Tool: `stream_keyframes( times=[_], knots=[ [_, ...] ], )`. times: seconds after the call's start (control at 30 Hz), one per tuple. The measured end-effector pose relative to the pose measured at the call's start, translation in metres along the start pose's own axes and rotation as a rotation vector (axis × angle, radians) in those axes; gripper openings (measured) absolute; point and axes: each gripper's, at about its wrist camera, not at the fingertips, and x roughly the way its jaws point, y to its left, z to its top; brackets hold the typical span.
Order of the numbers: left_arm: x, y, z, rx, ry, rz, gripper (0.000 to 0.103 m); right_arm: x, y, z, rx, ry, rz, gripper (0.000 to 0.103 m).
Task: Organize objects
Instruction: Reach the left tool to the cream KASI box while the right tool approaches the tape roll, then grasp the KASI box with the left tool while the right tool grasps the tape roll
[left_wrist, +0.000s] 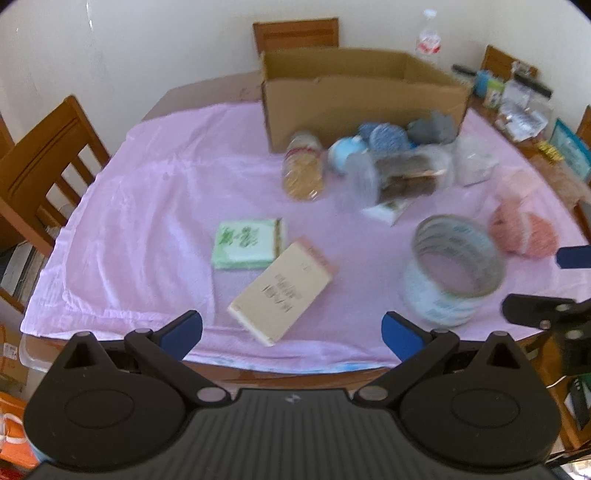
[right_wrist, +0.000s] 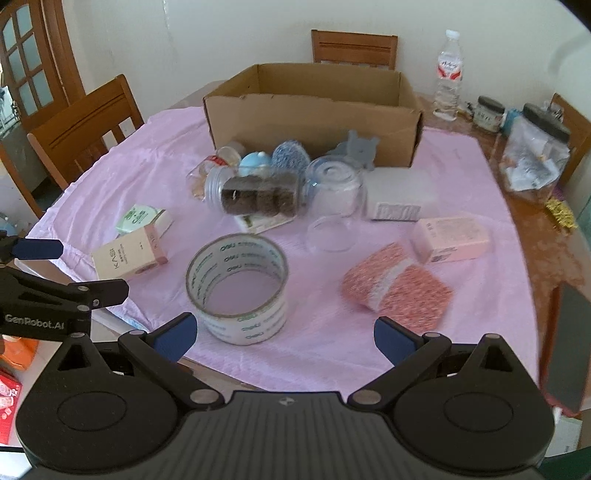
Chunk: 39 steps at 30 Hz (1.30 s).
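Note:
An open cardboard box (right_wrist: 314, 114) (left_wrist: 354, 96) stands at the back of a pink cloth. In front of it lie a cookie jar (right_wrist: 255, 194) (left_wrist: 399, 177), an empty glass jar (right_wrist: 334, 199), a cracker jar (left_wrist: 303, 166), blue scrubbers (right_wrist: 291, 155) and a grey felt cat (right_wrist: 360, 147). Nearer lie a tape roll (right_wrist: 238, 288) (left_wrist: 454, 269), a beige box (left_wrist: 284, 293) (right_wrist: 129, 254), a green packet (left_wrist: 247, 243), a pink sponge (right_wrist: 397, 286) and a pink box (right_wrist: 452, 238). My left gripper (left_wrist: 291, 334) hangs open just short of the beige box. My right gripper (right_wrist: 286, 338) is open at the tape roll's near side.
Wooden chairs (right_wrist: 85, 125) (right_wrist: 354, 48) surround the table. A water bottle (right_wrist: 448, 74), jars (right_wrist: 535, 151) and clutter fill the bare wood on the right. A white box (right_wrist: 400, 195) lies beside the glass jar. A dark phone (right_wrist: 567, 347) rests at the right edge.

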Motion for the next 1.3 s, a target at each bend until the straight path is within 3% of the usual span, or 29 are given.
stream_keyframes(
  times=[0.33,0.73,1.07,1.3],
  knots=[
    [0.040,0.035,-0.004,-0.012,0.050,0.040,0.103,0.041,0.015,-0.001,-0.030,0.052,0.017,0.103],
    [0.057,0.077,0.003,-0.002,0.060,0.062,0.103,0.075,0.025,0.007,-0.021,0.087,-0.014,0.103],
    [0.054,0.064,0.001,-0.002,0.075,-0.118,0.102,0.081,0.034,0.004,-0.094,0.065,-0.040,0.103],
    [0.062,0.040,0.007,-0.016,0.075,-0.105,0.103,0.081,0.027,0.009,-0.154,0.086,0.005,0.103]
  ],
)
